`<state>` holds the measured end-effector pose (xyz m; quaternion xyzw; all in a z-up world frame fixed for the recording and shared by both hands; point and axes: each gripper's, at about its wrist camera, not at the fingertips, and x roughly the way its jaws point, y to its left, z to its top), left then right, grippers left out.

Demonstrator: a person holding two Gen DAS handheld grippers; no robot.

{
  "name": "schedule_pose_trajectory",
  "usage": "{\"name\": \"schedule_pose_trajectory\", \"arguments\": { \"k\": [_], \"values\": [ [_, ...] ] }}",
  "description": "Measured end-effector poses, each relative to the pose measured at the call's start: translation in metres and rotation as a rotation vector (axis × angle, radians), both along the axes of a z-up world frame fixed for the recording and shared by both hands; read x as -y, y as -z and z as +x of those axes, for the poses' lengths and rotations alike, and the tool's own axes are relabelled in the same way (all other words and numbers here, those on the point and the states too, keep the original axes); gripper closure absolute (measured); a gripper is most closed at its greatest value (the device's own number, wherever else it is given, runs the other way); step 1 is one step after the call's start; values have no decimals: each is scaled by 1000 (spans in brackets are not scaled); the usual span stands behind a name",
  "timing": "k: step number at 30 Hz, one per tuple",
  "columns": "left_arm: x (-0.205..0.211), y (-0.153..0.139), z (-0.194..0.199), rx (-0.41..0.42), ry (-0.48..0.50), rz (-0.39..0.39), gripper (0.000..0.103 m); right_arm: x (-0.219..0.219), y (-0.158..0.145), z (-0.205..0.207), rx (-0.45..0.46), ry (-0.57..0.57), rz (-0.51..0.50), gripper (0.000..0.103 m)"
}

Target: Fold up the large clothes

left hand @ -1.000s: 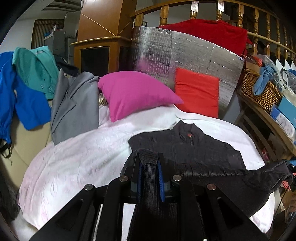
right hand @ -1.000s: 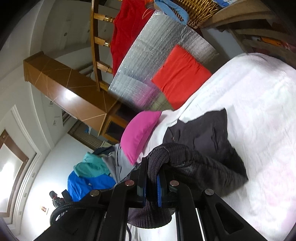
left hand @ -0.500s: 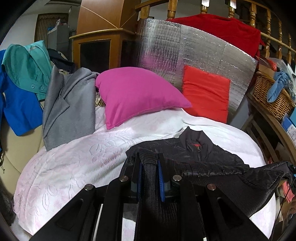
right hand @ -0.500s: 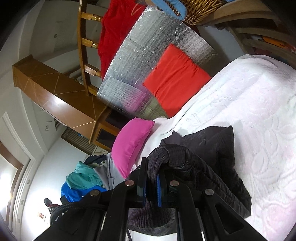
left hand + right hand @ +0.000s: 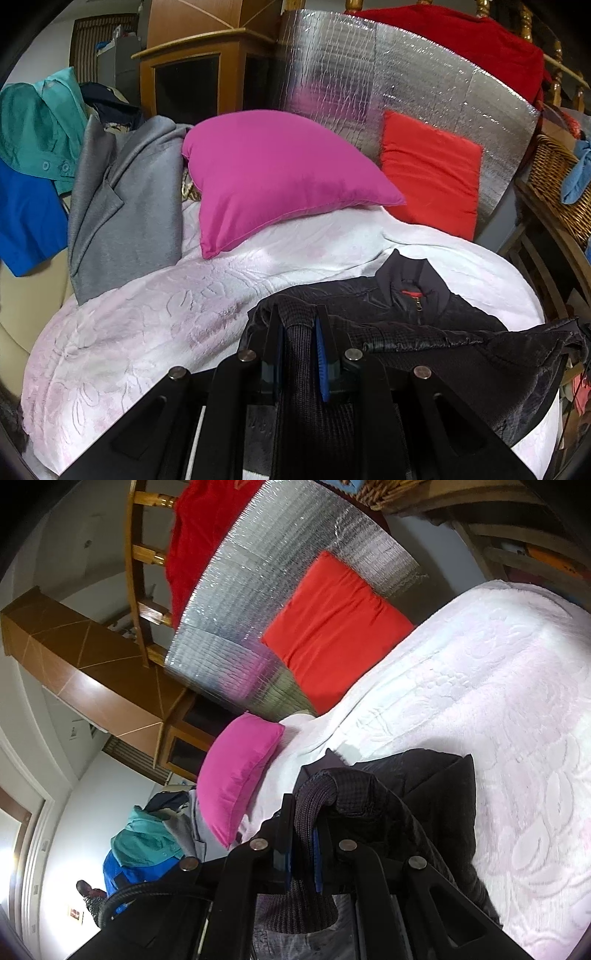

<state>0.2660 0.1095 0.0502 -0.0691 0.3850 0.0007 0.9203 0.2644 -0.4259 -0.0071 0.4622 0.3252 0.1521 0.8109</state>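
A black quilted jacket (image 5: 424, 314) lies on the white bedspread (image 5: 147, 325), collar with a red tag toward the pillows. My left gripper (image 5: 300, 332) is shut on its ribbed knit hem and holds it off the bed. My right gripper (image 5: 303, 823) is shut on another ribbed edge of the same jacket (image 5: 436, 797), lifted above the bedspread (image 5: 498, 701). The lower part of the jacket is doubled toward the collar between the two grippers.
A magenta pillow (image 5: 273, 173) and a red cushion (image 5: 428, 173) lean on a silver foil panel (image 5: 369, 96) at the bed's head. A grey coat (image 5: 122, 206), teal and blue garments (image 5: 33, 155) hang at left. A wicker basket (image 5: 557, 184) stands at right.
Both grippers have moved forward toward the head of the bed, carrying the jacket's hem toward its collar. The pillows loom larger. Both grips stay the same.
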Motion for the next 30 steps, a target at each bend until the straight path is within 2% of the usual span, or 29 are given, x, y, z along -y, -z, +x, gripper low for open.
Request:
{"name": "schedule_pose_trajectory", "arguments": {
  "k": [17, 30],
  "values": [
    [7, 42, 58, -107, -9, 26, 87, -1, 42, 61, -113, -5, -19, 95],
    [22, 68, 96, -181, 9, 97, 87, 0, 74, 106, -206, -12, -31, 95]
  ]
}}
